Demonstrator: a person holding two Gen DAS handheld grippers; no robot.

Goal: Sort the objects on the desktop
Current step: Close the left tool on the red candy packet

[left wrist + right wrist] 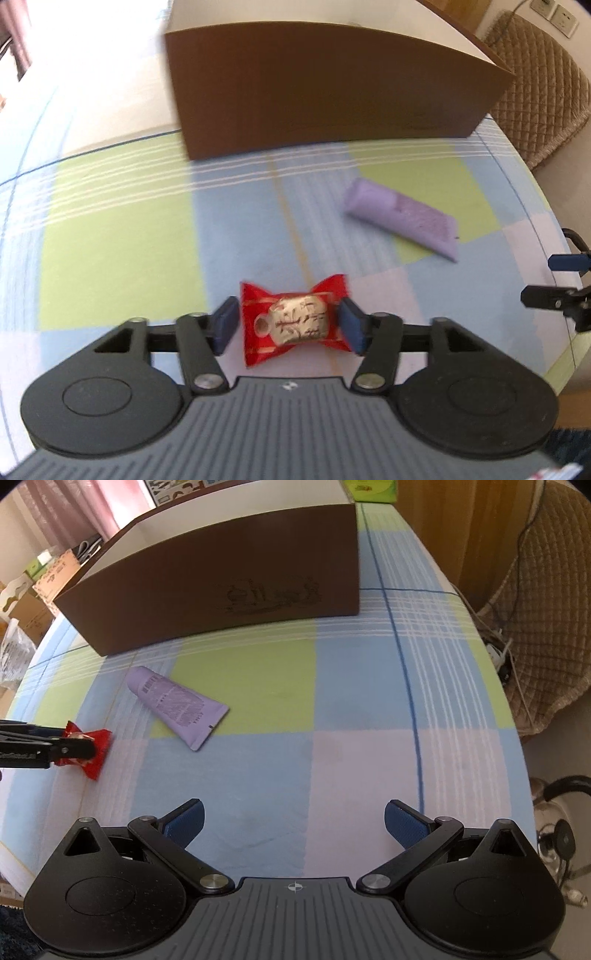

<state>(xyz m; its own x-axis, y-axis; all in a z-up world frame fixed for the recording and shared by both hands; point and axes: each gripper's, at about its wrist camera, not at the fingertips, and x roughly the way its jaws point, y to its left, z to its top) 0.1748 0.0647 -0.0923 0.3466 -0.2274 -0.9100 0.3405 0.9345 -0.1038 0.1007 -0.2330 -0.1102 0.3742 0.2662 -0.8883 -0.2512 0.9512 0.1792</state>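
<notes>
Between the two blue-padded fingers of the left gripper [289,325] a red foil-wrapped candy w/ a gold printed label [291,323] is sitting on the checked blue, green and lilac tablecloth [122,236]. Both pads are lying right at the wrapper's twisted ends, fingers drawn in narrow around it; the frame is blurry, so whether they are actually pressing or just touching is hard to say, prob. closing on it. In the right wrist view the same candy [86,747] is showing at far left, still resting on the cloth, w/ the left gripper's black linkage [44,747] crossing in front of it.

Ahead of the left fingers and off to their right side, a lilac squeeze tube w/ dark print [402,218] is lying flat, apart from the candy. Beyond both, a large brown cardboard box w/ a pale inside [332,88] is standing on the cloth, open at the top.

The right gripper [293,823] is hovering w/ its fingers spread wide, nothing between them, only bare cloth below. The tube [177,705] is lying ahead and to the left of these fingers, cap end pointing toward the box [221,579], crimped end toward the gripper. A quilted tan chair back [546,627] is standing off the table's right edge.
</notes>
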